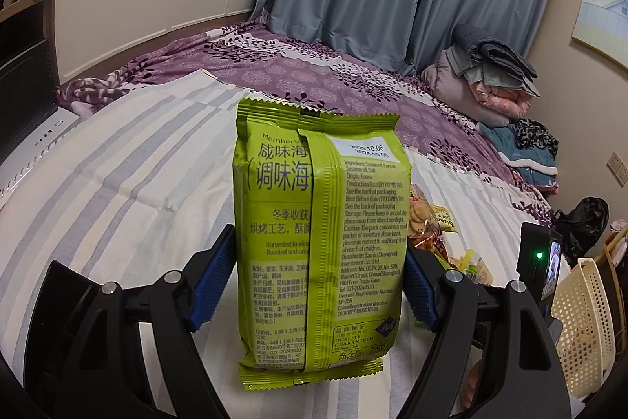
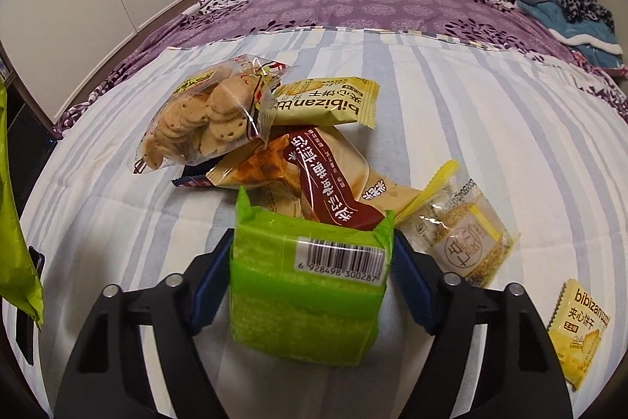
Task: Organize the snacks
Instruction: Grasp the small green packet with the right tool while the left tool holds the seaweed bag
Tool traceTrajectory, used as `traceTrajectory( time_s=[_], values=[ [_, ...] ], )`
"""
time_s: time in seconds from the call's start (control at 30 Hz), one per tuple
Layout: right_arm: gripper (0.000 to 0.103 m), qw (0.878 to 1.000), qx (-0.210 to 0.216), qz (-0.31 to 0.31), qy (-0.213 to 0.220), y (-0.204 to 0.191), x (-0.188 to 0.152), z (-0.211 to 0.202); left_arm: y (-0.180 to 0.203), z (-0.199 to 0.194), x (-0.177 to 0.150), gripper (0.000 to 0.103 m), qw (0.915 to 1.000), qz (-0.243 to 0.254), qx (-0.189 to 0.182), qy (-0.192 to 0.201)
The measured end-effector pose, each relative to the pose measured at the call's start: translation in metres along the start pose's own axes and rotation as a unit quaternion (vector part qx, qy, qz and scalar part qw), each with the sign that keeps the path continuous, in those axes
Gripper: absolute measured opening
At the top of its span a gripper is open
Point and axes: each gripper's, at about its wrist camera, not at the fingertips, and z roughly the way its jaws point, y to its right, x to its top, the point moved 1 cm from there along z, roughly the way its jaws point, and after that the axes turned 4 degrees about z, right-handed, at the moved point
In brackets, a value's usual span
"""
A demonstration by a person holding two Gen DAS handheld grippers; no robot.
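Note:
My left gripper [image 1: 310, 285] is shut on an upright olive-green seaweed snack pack [image 1: 318, 234], held above the striped cloth. Its edge also shows at the left of the right wrist view [image 2: 15, 230]. My right gripper [image 2: 312, 281] is shut on a bright green snack pack with a barcode [image 2: 310, 285]. Just beyond it lies a pile of snacks: a clear bag of round biscuits [image 2: 204, 120], a yellow bibizan pack [image 2: 325, 101], a tan and red pack [image 2: 314, 175], and a clear sesame bar pack [image 2: 459, 226].
A striped white cloth [image 2: 471, 97] covers the near part of a purple floral bed [image 2: 333, 2]. Another bibizan pack [image 2: 581, 328] lies at the right. Folded blankets [image 1: 486, 77] sit at the far end. A cream perforated basket [image 1: 585, 324] stands at the right.

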Motion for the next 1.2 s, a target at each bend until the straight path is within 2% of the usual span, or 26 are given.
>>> traceTrajectory(
  time_s=[0.1,0.7,1.2],
  values=[
    [0.067,1.000,0.007,0.005,0.000,0.005,0.000,-0.002,0.002,-0.001,-0.002,0.078,1.0000,0.001,-0.002,0.001],
    [0.066,0.999,0.027,0.031,0.020,0.028,-0.017,-0.042,0.007,-0.015,-0.001,0.078,0.9999,0.008,-0.004,0.007],
    [0.064,0.997,0.032,0.054,0.041,0.054,-0.031,-0.073,0.031,-0.038,-0.002,0.078,0.9992,0.031,-0.014,0.021]
  ],
)
